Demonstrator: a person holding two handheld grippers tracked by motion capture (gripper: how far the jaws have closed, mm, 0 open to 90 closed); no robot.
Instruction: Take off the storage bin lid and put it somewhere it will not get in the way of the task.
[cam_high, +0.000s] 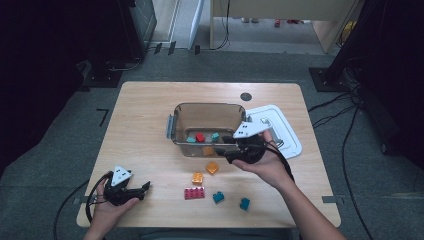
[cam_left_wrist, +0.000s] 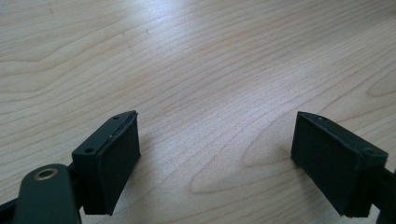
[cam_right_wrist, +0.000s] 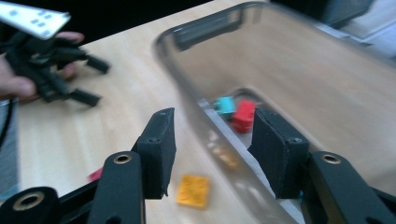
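Clear plastic bin (cam_high: 207, 127) stands at mid-table, slightly far of centre. Inside it lie a red brick (cam_high: 200, 137), two teal bricks (cam_high: 215, 135) and an orange piece against the near wall.

Right gripper (cam_high: 230, 141) hangs at the bin's near-right rim, jaws pointing left. In the right gripper view the jaws are parted about halfway with nothing between the pads; the bin's rim (cam_right_wrist: 219, 135) passes under the gap, and whether either jaw touches it cannot be told. That view is blurred. An orange brick (cam_right_wrist: 193, 190) lies on the table below the jaws, just outside the bin wall.

On the table near of the bin: two orange bricks (cam_high: 212, 167), a red flat brick (cam_high: 194, 193), and two loose teal bricks (cam_high: 218, 197) to its right.

White lid (cam_high: 277, 127) lies flat just right of the bin.

Left gripper (cam_high: 145, 187) rests at the near-left corner, well apart from the bricks. Its jaws are spread wide over bare wood (cam_left_wrist: 210, 70), holding nothing.
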